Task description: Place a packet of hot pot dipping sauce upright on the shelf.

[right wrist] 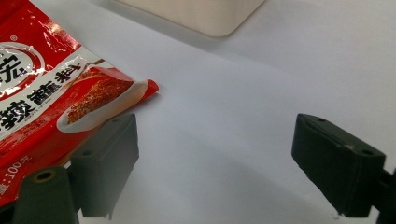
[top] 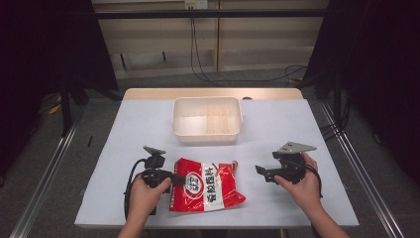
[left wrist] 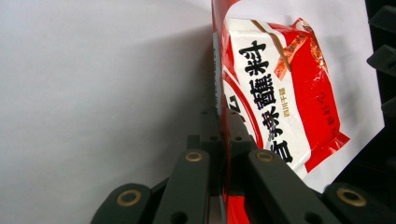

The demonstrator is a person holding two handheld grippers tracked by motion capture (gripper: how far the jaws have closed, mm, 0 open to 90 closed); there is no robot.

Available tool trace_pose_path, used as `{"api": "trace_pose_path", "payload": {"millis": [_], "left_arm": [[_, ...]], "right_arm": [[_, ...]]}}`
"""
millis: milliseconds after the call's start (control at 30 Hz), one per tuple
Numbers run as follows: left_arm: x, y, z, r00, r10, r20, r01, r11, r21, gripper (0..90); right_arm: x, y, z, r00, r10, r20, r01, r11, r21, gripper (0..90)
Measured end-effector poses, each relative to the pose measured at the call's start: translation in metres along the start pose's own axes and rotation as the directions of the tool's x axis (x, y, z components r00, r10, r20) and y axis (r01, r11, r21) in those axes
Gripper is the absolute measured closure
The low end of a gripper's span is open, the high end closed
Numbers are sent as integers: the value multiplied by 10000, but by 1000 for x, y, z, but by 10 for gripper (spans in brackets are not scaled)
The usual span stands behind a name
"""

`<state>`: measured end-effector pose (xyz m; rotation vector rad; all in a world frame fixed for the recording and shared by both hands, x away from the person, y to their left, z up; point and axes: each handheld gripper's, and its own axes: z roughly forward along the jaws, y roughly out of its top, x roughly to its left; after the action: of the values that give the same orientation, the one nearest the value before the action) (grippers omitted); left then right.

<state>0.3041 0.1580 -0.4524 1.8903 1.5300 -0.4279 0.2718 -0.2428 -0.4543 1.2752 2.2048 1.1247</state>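
A red and white seasoning packet (top: pixel 207 184) with black Chinese lettering lies on the white table near its front edge. My left gripper (top: pixel 179 177) is shut on the packet's left edge; in the left gripper view the jaws pinch the packet (left wrist: pixel 275 93) at its rim, the gripper (left wrist: pixel 223 122) tipped sideways. My right gripper (top: pixel 258 169) hovers just right of the packet, open, with nothing between its jaws. In the right gripper view the packet's corner (right wrist: pixel 60 93) lies beside the left jaw, and the gripper (right wrist: pixel 215 140) spans bare table.
A cream plastic bin (top: pixel 207 120) with a divider inside stands at the table's middle back. The table (top: pixel 277 129) has bare white surface on both sides. Metal rails run along the floor left and right, and cables lie behind the table.
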Motion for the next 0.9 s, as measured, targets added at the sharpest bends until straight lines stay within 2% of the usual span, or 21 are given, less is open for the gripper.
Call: {"api": "trace_pose_path", "payload": {"millis": [100,167,233,267,367,400,467,567,633,700,733,767,800,833,900], "left_arm": [[-3,6,-3,10000,48,-10,-48,9997,237,897],[-7,11,-7,9996,159,-215,-151,9992,359,897],[-9,13,-8,9996,125,-236,-113,9987,503,898],[-13,18,-11,9991,235,-363,-207,9971,735,898],[-20,25,-15,9992,217,-335,-187,9959,881,899],[-23,28,-18,9981,457,-418,-417,9948,925,899],[-29,32,-21,9952,816,-545,-755,9915,1060,900],[-39,36,-25,9918,1054,-717,-982,9903,978,900],[-43,41,-28,9864,1419,-828,-1313,9839,1216,900],[-47,43,-29,9870,1380,-821,-1272,9840,1248,900],[-55,49,-34,9798,1732,-999,-1596,9785,1309,900],[-59,50,-36,9781,1783,-1073,-1653,9789,1200,900],[-62,53,-38,9768,1881,-1028,-1744,9762,1291,900],[-67,54,-39,9722,2021,-1184,-1889,9753,1144,900],[-74,58,-43,9682,2282,-1024,-2165,9697,1136,900]], "right_arm": [[0,0,0,10000,28,-7,-28,10000,12,147],[-1,0,0,10000,25,0,-25,10000,-10,147],[-1,0,-1,10000,44,8,-44,10000,-15,147],[-1,0,-1,10000,42,-2,-42,10000,-22,147],[-1,0,-1,10000,89,12,-89,10000,-28,147],[-1,0,-1,10000,95,13,-95,9999,-35,147],[-2,0,-2,10000,76,-33,-76,10000,-56,147],[-2,0,-2,9999,116,-10,-116,9999,-54,146],[-3,-1,-2,10000,90,-19,-90,10000,-36,145],[-3,-1,-2,9999,119,-6,-119,9999,-52,145],[-2,0,-3,9999,101,-21,-101,9999,-65,145],[-2,0,-3,9999,130,-9,-130,9999,-99,145],[-2,0,-3,9999,131,21,-131,9999,-105,145],[-2,0,-3,9999,123,11,-122,9999,-110,145],[-2,0,-3,9999,115,-5,-115,9999,-97,145]]}}
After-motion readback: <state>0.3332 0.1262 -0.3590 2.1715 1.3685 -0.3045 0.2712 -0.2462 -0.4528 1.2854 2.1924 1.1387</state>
